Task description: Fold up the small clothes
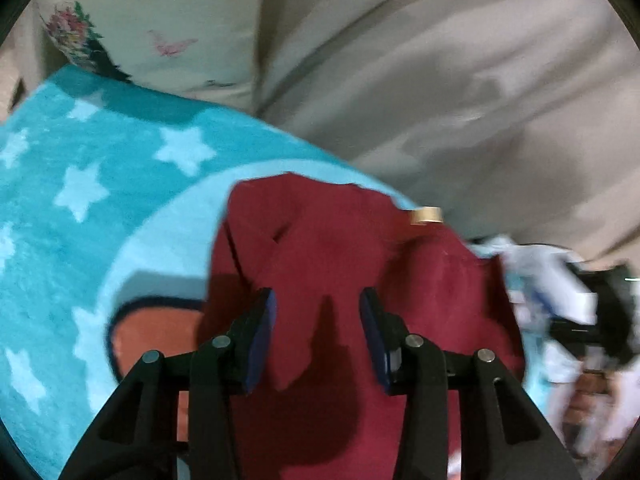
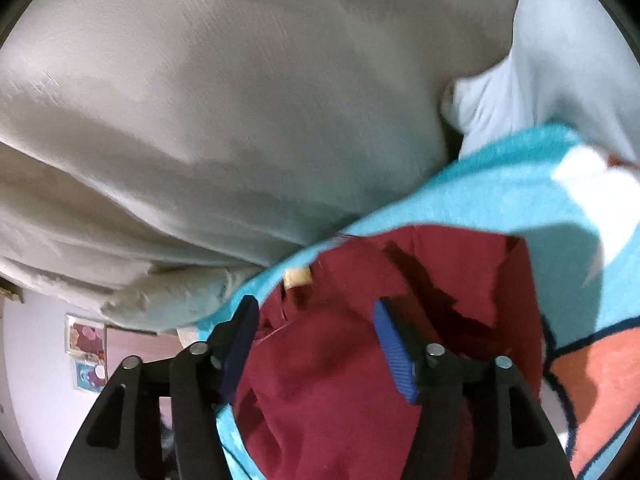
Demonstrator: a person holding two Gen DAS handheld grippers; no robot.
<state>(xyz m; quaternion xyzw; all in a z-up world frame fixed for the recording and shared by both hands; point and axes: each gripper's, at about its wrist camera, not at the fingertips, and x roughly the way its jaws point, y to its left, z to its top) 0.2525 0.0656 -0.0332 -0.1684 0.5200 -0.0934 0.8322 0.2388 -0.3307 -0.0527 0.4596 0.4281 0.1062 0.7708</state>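
A small dark red garment with a tan label lies crumpled on a turquoise star-patterned blanket. My left gripper is open just above the garment, blue pads apart, nothing between them. In the right wrist view the same red garment and its tan label lie on the blanket. My right gripper is open over the garment's label end, with cloth lying between and below the fingers.
Beige bedding rises behind the blanket, with a floral pillow at left. The other gripper's hand in white and blue sleeve sits at right. A pale blue cloth lies beyond the blanket. The blanket's edge and room wall show lower left.
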